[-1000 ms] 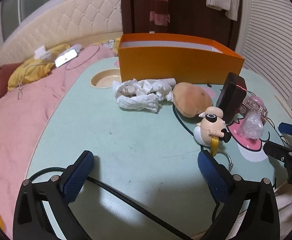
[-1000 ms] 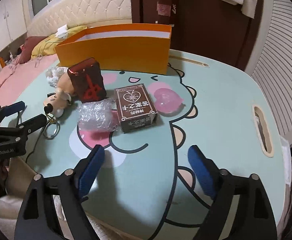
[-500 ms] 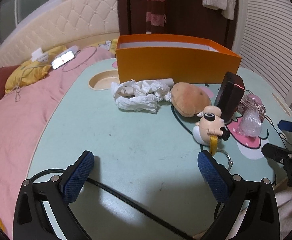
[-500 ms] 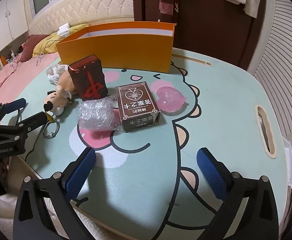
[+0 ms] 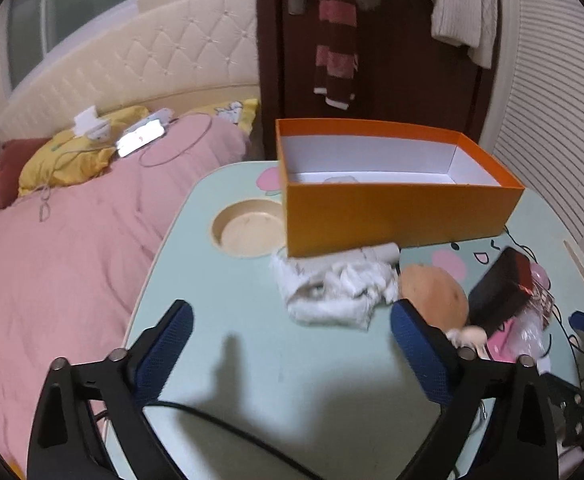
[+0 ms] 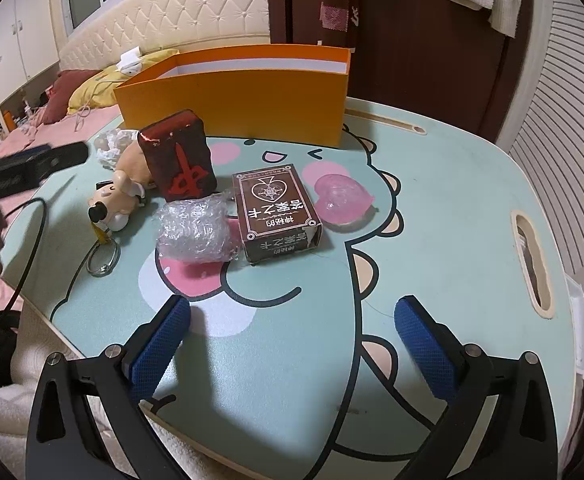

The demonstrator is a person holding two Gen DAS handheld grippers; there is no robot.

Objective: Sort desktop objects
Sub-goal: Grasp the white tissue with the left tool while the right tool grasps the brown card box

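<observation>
An open, empty orange box [image 5: 395, 204] stands at the back of the mint cartoon table [image 5: 228, 292]. Before it lie a crumpled white tissue [image 5: 331, 290], a brown plush [image 5: 431, 298] and a dark red block [image 5: 499, 292]. My left gripper [image 5: 292, 334] hovers over bare table just short of the tissue; its jaws are closing with nothing between them. My right gripper [image 6: 292, 322] stands open over the table's front, holding nothing. Ahead of it lie a brown card box [image 6: 278, 212], a bubble-wrap wad [image 6: 196, 232], a pink heart [image 6: 341, 198] and a cartoon keychain [image 6: 114, 204].
A round cup recess [image 5: 248, 228] sits left of the box. A pink bed [image 5: 52, 260] borders the table's left side. A slot handle [image 6: 531, 264] cuts the right edge. A black cable [image 5: 228, 428] trails over the near table. A door with hanging clothes stands behind.
My left gripper rose and moved forward toward the orange box, whose inside now shows; its jaws narrowed a little. The right gripper stayed put and opened wider.
</observation>
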